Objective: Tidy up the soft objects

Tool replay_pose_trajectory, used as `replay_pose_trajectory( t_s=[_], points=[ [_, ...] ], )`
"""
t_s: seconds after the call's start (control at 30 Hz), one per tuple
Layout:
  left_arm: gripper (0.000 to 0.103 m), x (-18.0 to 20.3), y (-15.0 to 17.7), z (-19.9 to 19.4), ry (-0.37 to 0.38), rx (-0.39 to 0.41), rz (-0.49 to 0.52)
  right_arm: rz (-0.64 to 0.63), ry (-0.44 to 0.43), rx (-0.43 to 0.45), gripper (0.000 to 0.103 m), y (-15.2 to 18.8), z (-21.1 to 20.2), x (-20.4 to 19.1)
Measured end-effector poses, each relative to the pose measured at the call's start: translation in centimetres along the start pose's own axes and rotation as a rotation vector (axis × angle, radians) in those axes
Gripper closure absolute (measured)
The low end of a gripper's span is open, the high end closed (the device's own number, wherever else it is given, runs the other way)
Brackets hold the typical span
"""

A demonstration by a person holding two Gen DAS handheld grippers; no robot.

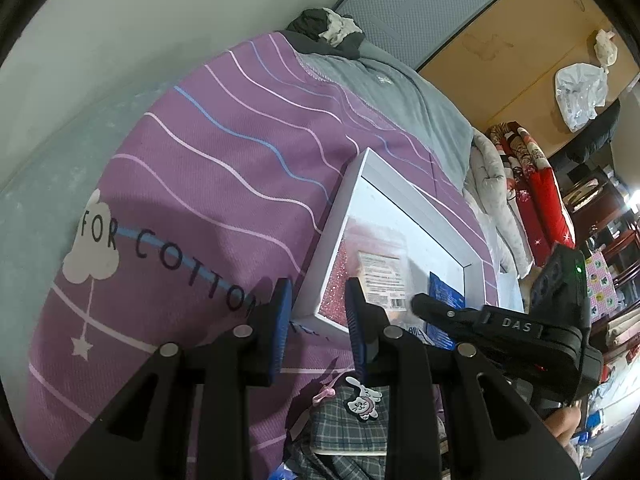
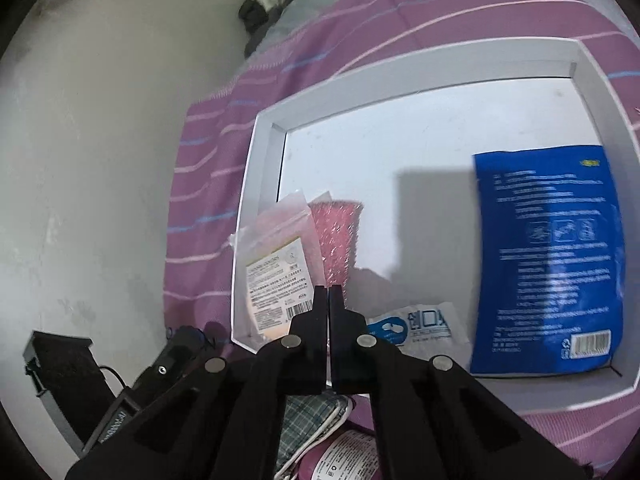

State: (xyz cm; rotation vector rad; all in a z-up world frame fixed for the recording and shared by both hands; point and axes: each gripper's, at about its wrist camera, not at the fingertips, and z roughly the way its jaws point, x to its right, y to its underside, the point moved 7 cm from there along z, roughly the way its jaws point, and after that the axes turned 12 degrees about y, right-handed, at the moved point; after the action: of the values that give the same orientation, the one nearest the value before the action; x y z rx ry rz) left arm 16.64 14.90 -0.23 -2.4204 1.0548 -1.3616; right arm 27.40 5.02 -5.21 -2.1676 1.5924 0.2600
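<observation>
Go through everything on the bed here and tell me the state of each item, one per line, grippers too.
White shallow tray: open, flat on the purple striped bedspread.
Blue printed packet: lying flat in the tray.
Clear bag with pink contents: sealed, inside the tray's corner.
Pink glittery pouch: lying in the tray.
Left gripper: jaws apart, empty.
Right gripper: shut, empty.

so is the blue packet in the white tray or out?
In. The blue packet lies flat on the white tray's floor, inside its rim.

Purple striped bedsheet (image 1: 208, 168) against a pale wall (image 1: 132, 12); wooden wardrobe (image 1: 520, 36) beyond.
</observation>
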Motion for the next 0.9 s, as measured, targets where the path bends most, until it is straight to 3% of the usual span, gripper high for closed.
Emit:
replay_pose_trajectory(
  t_s=[0.2, 0.3, 0.47, 0.57, 0.67, 0.73, 0.8, 0.9],
  points=[
    [0.075, 0.0, 0.0, -0.1, -0.006, 0.004, -0.003, 0.075, 0.059, 0.058, 0.103, 0.2, -1.2, 1.1],
    [0.075, 0.0, 0.0, -0.1, -0.016, 0.001, 0.005, 0.041, 0.043, 0.030, 0.103, 1.0, -0.6, -0.6],
    [0.075, 0.0, -0.1, -0.1, -0.014, 0.000, 0.005, -0.039, 0.085, -0.065, 0.102, 2.0, 1.3, -2.8],
    [0.075, -0.3, -0.1, -0.3, -0.010, 0.001, 0.000, -0.046, 0.129, -0.078, 0.100, 2.2, 1.5, -2.4],
    [0.075, -0.3, -0.1, -0.3, -0.004, 0.001, -0.005, -0.027, 0.143, -0.067, 0.078, 2.0, 0.6, -1.6],
    [0.075, -0.3, -0.1, -0.3, -0.005, 0.001, -0.004, 0.008, 0.127, -0.020, 0.046, 1.0, -0.3, -0.9],
    [0.075, -0.3, -0.1, -0.3, -0.004, 0.001, -0.004, 0.049, 0.114, 0.020, 0.040, 0.0, -0.7, -0.3],
    [0.075, -0.3, 0.0, -0.4, -0.005, 0.003, -0.002, 0.091, 0.043, 0.034, 0.041, -1.3, -0.1, -0.4]
  ],
)
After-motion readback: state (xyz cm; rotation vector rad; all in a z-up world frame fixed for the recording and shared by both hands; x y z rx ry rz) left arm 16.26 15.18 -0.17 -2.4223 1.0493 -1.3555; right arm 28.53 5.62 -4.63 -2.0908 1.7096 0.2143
